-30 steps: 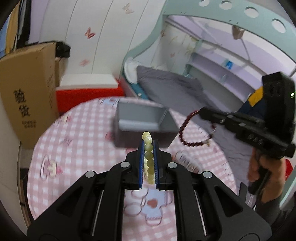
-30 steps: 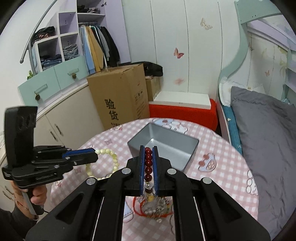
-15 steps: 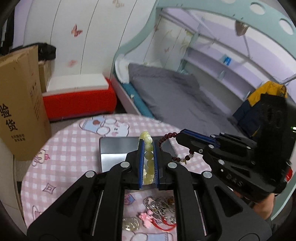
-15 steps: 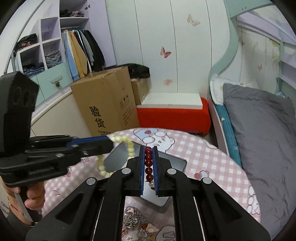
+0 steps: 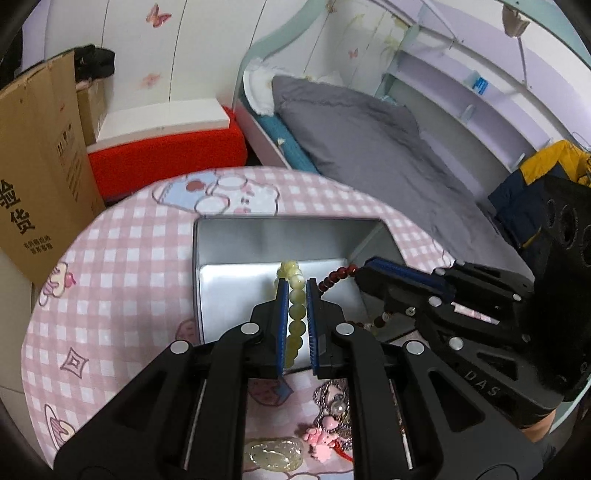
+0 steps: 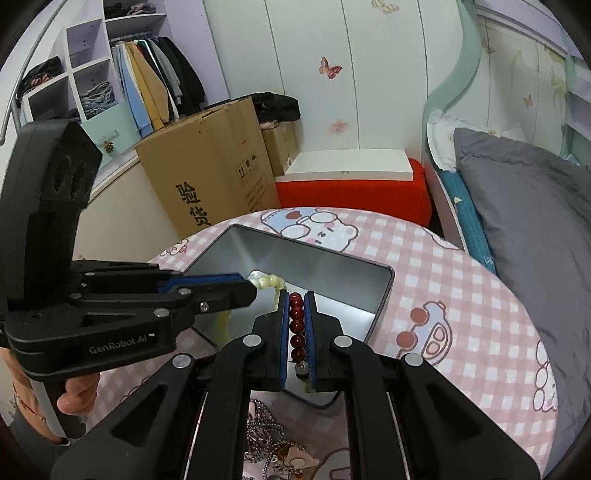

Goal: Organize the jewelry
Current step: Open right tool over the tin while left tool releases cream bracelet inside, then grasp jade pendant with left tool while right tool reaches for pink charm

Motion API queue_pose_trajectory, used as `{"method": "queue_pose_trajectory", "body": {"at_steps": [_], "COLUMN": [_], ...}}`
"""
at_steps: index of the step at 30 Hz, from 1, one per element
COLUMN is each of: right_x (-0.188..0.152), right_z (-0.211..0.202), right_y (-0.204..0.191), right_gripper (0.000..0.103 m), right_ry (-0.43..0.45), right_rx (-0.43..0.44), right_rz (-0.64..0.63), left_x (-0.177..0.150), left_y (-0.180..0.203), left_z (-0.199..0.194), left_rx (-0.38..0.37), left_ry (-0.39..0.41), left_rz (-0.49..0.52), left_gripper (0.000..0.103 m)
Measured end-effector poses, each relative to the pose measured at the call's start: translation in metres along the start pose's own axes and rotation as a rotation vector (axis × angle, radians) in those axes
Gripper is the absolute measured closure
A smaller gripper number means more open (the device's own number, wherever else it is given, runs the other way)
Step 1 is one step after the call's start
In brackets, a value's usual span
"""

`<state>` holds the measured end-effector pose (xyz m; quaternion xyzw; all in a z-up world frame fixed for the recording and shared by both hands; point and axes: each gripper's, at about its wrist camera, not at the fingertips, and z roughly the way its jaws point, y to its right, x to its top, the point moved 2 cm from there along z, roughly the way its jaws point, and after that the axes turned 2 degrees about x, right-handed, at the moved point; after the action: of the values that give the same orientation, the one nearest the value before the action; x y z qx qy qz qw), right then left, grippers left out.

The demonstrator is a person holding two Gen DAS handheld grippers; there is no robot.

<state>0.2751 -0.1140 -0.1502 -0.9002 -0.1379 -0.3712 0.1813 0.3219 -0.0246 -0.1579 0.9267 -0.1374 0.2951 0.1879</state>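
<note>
Fingers (image 5: 282, 325) pinch bracelets (image 5: 295, 314), angled over tin (image 5: 236, 284).

White panelled walls (image 6: 388, 74) carry pink and orange butterfly stickers (image 6: 330, 68). Against them stands a tall brown cardboard box with black printed characters (image 6: 210, 173), beside a low red bench topped by a white slab (image 6: 351, 181). To the left, lilac open shelving (image 6: 92, 74) holds folded clothes and a row of hanging garments – pale mint drawers (image 6: 107, 144) sit below. On the right, a bed with a grey duvet (image 5: 369, 147) lies under a mint arched frame (image 5: 406, 14); lilac wall shelves (image 5: 461, 99) run alongside.
</note>
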Motion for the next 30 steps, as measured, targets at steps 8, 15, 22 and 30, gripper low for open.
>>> {"method": "queue_pose_trajectory", "body": {"at_steps": [8, 15, 22, 30], "right_x": [-0.001, 0.003, -0.01, -0.049], "right_z": [-0.016, -0.056, -0.089, -0.095], "right_y": [0.002, -0.007, -0.025, -0.038], "right_gripper": [0.09, 0.083, 0.08, 0.075], "right_ry": [0.02, 0.088, 0.135, 0.108], "right_rx": [-0.001, -0.021, -0.05, -0.106], "right_rz": [0.025, 0.028, 0.005, 0.012], "left_x": [-0.006, -0.009, -0.037, -0.084], "left_y": [-0.003, 0.004, 0.013, 0.01], "left_z": [-0.008, -0.054, -0.098, -0.106], "left_rx": [0.015, 0.049, 0.122, 0.2], "left_ry": [-0.015, 0.118, 0.199, 0.166], "left_rz": [-0.014, -0.012, 0.024, 0.052], "left_gripper": [0.087, 0.031, 0.031, 0.031]}}
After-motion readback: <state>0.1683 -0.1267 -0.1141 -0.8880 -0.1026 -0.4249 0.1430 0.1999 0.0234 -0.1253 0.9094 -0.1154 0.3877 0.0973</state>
